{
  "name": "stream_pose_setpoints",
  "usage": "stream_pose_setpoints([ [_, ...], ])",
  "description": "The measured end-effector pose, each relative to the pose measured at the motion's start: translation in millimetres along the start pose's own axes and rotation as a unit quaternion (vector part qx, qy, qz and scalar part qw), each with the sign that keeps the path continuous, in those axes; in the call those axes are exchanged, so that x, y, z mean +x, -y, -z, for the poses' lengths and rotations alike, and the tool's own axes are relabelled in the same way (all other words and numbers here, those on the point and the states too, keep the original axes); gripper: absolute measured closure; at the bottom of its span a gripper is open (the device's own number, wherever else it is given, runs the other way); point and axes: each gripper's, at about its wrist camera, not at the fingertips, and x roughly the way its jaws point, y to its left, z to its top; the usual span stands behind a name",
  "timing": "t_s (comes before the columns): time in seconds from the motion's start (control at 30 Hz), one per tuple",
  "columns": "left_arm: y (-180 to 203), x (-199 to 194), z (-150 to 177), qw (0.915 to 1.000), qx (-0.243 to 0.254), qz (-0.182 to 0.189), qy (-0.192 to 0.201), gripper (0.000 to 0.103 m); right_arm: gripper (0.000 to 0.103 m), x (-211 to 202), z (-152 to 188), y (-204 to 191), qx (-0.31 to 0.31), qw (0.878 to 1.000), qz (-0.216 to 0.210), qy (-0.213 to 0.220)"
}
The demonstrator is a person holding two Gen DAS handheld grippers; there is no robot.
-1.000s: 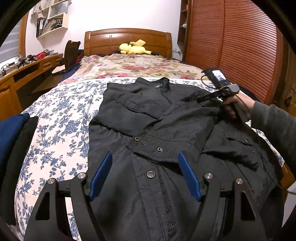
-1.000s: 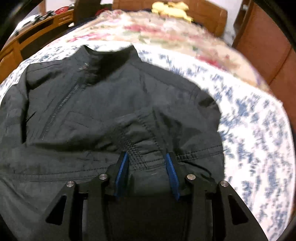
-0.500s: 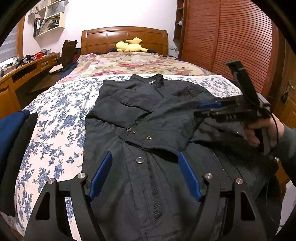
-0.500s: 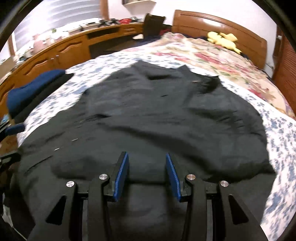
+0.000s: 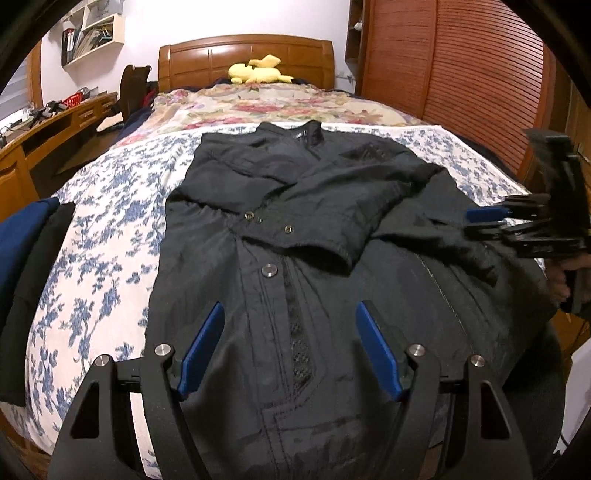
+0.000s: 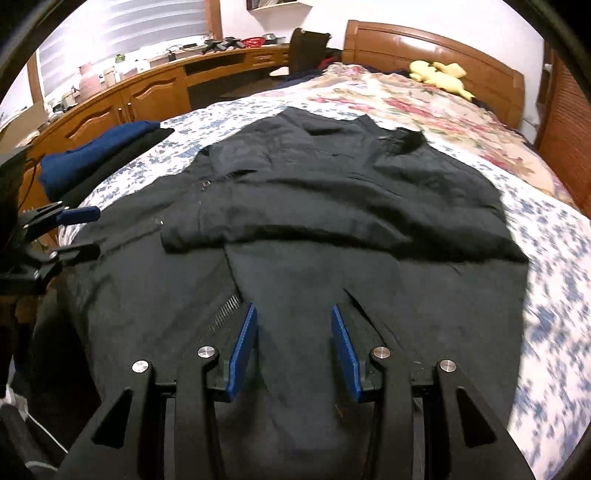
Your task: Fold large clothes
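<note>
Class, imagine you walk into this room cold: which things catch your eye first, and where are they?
A large black jacket lies spread across the floral bedspread, both sleeves folded over its front. A yellow plush toy sits by the wooden headboard. Blue and black folded clothes sit at the bed's edge nearest the desk.

A bed (image 5: 110, 236) with a carved wooden headboard (image 5: 245, 59) is seen against a white wall (image 5: 236, 18), spread with a blue-flowered sheet and, nearer the headboard, a pink-flowered cover (image 5: 277, 105) on which a yellow soft toy (image 5: 258, 72) is laid. Along one side a long wooden counter (image 6: 147, 92) with cupboard doors is set beneath a window with blinds (image 6: 122, 33), small clutter being scattered on its top, and a wall shelf (image 5: 92, 31) holding books is fixed above. The opposite side is closed off by slatted wooden wardrobe doors (image 5: 461, 74).
</note>
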Motion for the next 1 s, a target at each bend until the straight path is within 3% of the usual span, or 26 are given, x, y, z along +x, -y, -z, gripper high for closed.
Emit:
stream_pose_setpoints([
  [0.33, -10, -12, 19, 0.9996, -0.006, -0.022, -0.017, 0.029, 0.059, -71, 50, 28, 0.063, 0.996, 0.069, 0.003],
  [0.57, -27, -27, 24, 0.9991, -0.015, -0.038, -0.013, 0.029, 0.048, -83, 82, 53, 0.101, 0.989, 0.106, -0.025],
  [0.8, -46, -21, 35, 0.9979, -0.033, -0.051, -0.024, 0.029, 0.046, -83, 113, 71, 0.15, 0.982, 0.105, -0.034],
  [1.0, -62, -14, 45, 0.9964, -0.047, -0.061, -0.037, 0.029, 0.046, -78, 117, 75, 0.17, 0.982, 0.084, -0.021],
])
